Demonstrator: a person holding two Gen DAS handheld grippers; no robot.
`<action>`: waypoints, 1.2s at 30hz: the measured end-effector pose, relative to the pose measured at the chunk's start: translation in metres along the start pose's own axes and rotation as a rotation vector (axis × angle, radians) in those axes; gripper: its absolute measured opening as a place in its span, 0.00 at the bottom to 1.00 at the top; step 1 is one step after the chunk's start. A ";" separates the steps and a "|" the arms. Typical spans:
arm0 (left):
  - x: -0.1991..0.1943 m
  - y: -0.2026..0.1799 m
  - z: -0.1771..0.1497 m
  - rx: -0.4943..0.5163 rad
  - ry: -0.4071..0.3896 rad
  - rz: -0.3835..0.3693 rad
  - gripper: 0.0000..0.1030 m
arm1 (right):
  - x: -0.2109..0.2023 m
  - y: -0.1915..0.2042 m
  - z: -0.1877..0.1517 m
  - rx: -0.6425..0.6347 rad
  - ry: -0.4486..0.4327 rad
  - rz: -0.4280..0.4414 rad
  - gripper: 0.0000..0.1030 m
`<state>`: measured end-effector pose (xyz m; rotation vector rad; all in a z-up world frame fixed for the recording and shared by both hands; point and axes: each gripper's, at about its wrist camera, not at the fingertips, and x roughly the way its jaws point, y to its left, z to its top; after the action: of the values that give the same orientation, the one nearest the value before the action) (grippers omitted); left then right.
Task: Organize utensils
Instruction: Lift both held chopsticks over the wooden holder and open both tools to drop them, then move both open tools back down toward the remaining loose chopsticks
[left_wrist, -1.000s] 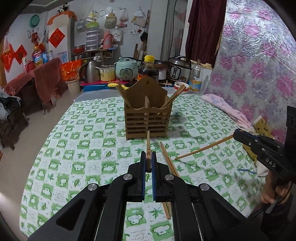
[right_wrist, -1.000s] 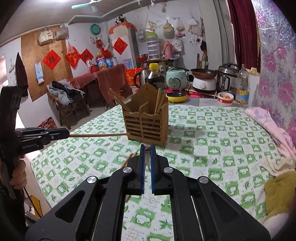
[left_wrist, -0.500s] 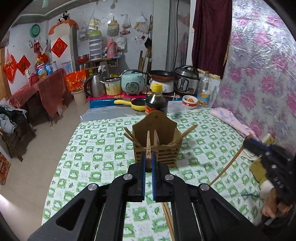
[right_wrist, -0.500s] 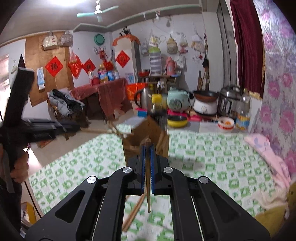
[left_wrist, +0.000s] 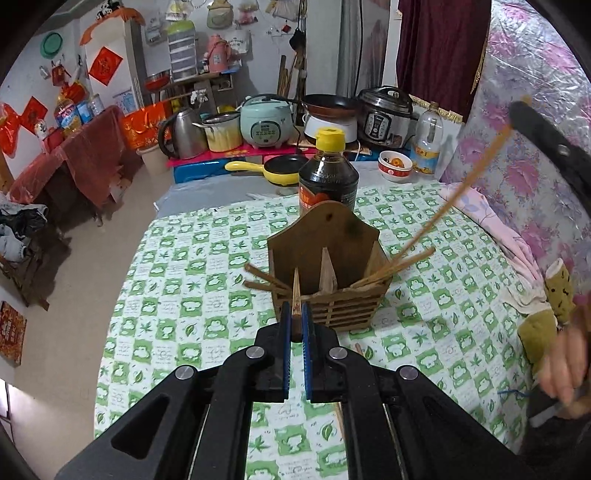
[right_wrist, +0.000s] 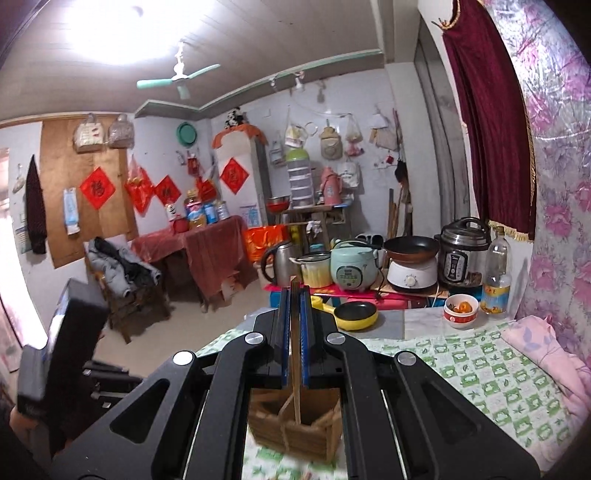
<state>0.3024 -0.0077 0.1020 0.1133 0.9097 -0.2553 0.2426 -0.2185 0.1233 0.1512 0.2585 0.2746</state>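
Both grippers' fingers (left_wrist: 284, 325) pinch 1 chopstick each; they have swung from the tablecloth up over the wooden holder (left_wrist: 328, 284) at frame centre, ready to drop them in.

The right gripper (right_wrist: 294, 295) was clamped on a chopstick (right_wrist: 296, 373) that ran down between its blue pads. The chopstick's lower end reached into the wooden utensil holder (right_wrist: 293, 430), which stood on the green-checked tablecloth (right_wrist: 480, 373). A yellow pan (right_wrist: 356, 314) lay past the tablecloth's far edge.
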 end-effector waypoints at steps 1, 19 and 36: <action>0.004 0.000 0.002 -0.005 0.004 -0.010 0.06 | 0.012 -0.001 -0.005 0.003 0.011 -0.006 0.06; -0.039 0.007 -0.026 -0.102 -0.248 0.119 0.91 | -0.050 -0.012 -0.046 0.014 0.080 -0.012 0.76; 0.031 -0.031 -0.239 0.078 0.037 0.111 0.94 | -0.078 -0.026 -0.222 -0.021 0.448 -0.073 0.94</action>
<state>0.1298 0.0055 -0.0681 0.2405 0.9276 -0.1853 0.1161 -0.2402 -0.0756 0.0575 0.7044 0.2364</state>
